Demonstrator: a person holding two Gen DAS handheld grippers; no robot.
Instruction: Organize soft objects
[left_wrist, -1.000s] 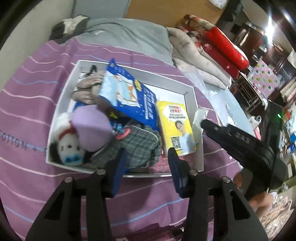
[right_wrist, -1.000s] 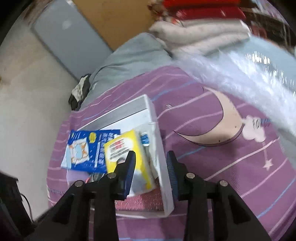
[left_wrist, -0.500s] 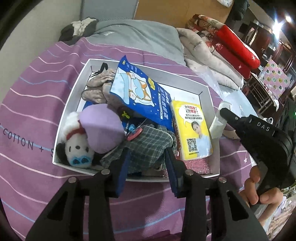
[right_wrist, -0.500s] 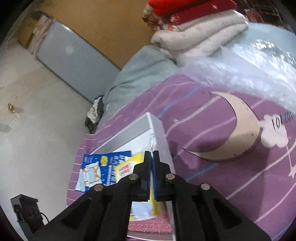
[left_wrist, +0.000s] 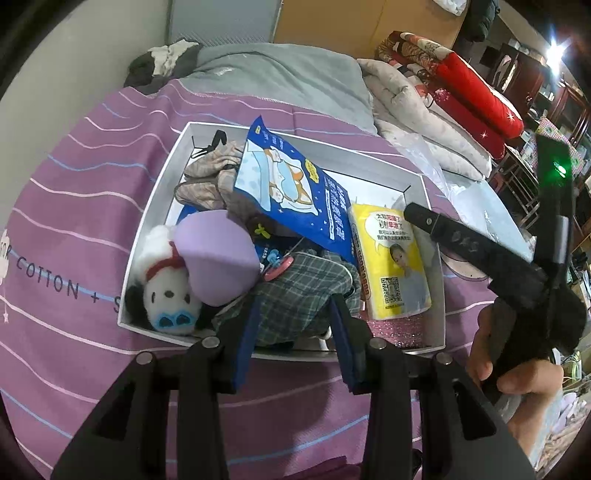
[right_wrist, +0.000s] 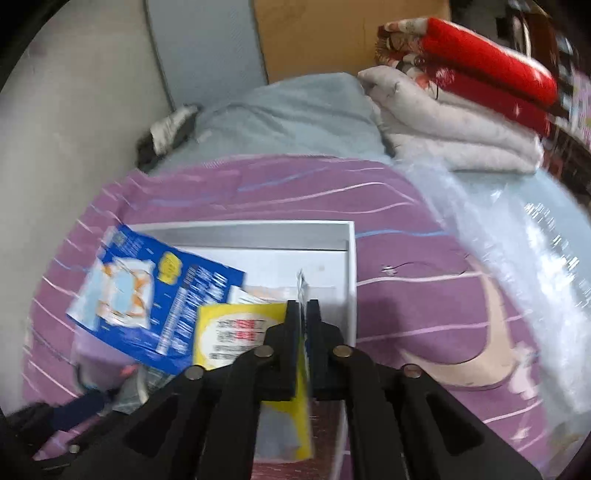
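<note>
A white box (left_wrist: 155, 206) on the purple bedspread holds a plush dog (left_wrist: 168, 291), a lilac cushion (left_wrist: 218, 262), plaid cloth (left_wrist: 299, 291), beige cloth (left_wrist: 210, 177), a blue packet (left_wrist: 295, 188) and a yellow tissue pack (left_wrist: 391, 266). My left gripper (left_wrist: 293, 314) is open above the plaid cloth at the box's near wall. My right gripper (right_wrist: 303, 310) is shut on the edge of a thin clear plastic packet (right_wrist: 301, 284) at the box's right side, beside the yellow tissue pack (right_wrist: 236, 328); it also shows in the left wrist view (left_wrist: 410, 212).
A grey pillow (left_wrist: 288, 77), folded white and red quilts (left_wrist: 443, 85) and a clear plastic sheet (right_wrist: 517, 229) lie at the head and right of the bed. A wall runs along the left. The person's hand (left_wrist: 517, 373) holds the right gripper.
My right gripper closed on the thin packet at the box's right side and shifted view. My left gripper moved in closer over the plaid cloth, staying open.
</note>
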